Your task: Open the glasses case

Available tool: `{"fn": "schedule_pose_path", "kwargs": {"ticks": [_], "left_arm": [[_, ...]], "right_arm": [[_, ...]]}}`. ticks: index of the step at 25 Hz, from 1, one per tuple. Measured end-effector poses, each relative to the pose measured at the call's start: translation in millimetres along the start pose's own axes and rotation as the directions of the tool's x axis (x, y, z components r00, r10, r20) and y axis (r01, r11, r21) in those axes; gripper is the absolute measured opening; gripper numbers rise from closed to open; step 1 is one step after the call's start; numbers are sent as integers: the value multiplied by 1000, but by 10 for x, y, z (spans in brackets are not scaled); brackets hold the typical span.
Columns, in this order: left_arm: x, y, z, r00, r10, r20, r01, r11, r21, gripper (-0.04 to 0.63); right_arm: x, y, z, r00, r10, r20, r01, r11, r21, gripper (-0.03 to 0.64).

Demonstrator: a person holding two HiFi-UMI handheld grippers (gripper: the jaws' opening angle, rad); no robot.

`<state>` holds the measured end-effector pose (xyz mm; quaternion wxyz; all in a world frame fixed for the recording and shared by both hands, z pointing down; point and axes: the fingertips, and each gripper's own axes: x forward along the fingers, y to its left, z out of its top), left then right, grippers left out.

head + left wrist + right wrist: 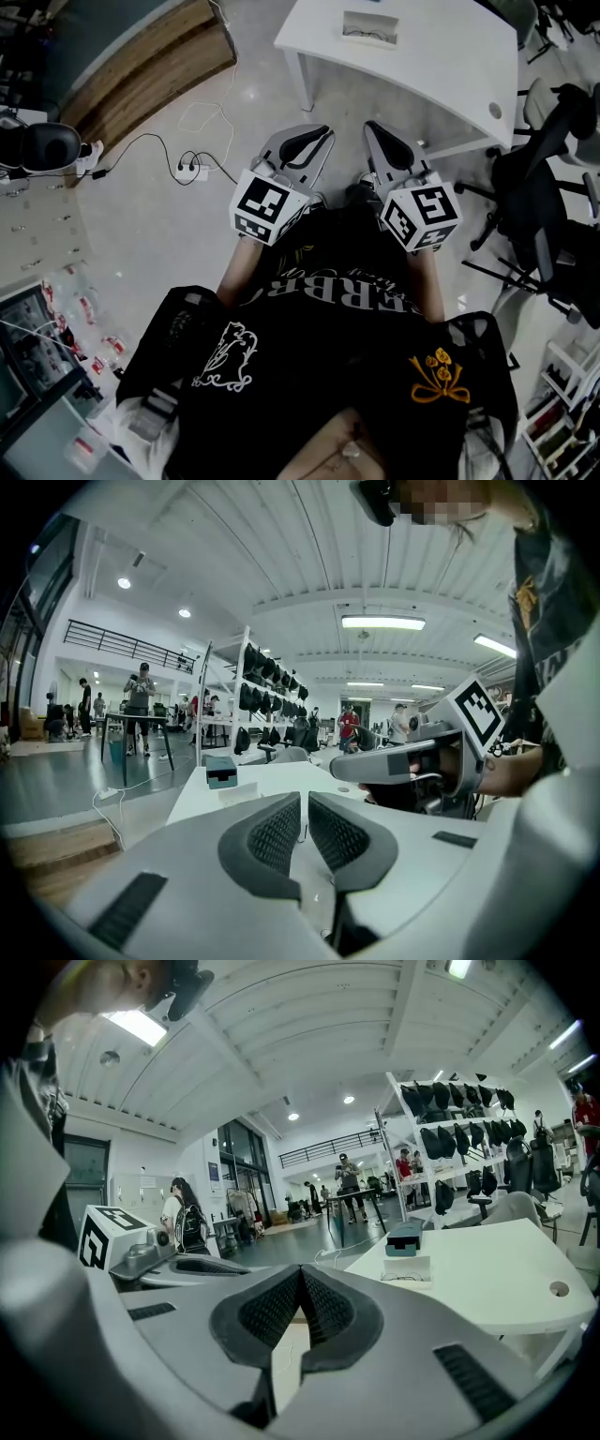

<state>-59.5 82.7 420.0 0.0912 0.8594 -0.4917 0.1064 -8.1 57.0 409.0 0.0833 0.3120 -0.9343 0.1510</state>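
Observation:
A teal glasses case (405,1237) lies shut on a white table (487,1279), at its far end, and it also shows in the left gripper view (222,772). In front of it, a pair of glasses (406,1277) rests on a white tray (368,28). Both grippers are held side by side at waist height, well short of the table. My left gripper (316,133) (305,797) has a narrow slit between its pads with nothing in it. My right gripper (371,127) (301,1271) has its tips touching and holds nothing.
Black office chairs (539,187) stand to the right of the table. A power strip with cables (192,171) lies on the floor at the left, near a wooden platform (141,66). Shelves of black bags (267,672) and several people stand far off.

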Motion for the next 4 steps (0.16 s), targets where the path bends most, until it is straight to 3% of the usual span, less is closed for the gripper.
{"fn": "schedule_pose_path", "kwargs": {"ticks": [4], "left_arm": [[24, -25, 10, 1000, -9, 1, 9, 1000, 2, 41]], "right_arm": [[10, -7, -3, 1000, 0, -1, 0, 1000, 3, 14]]}}
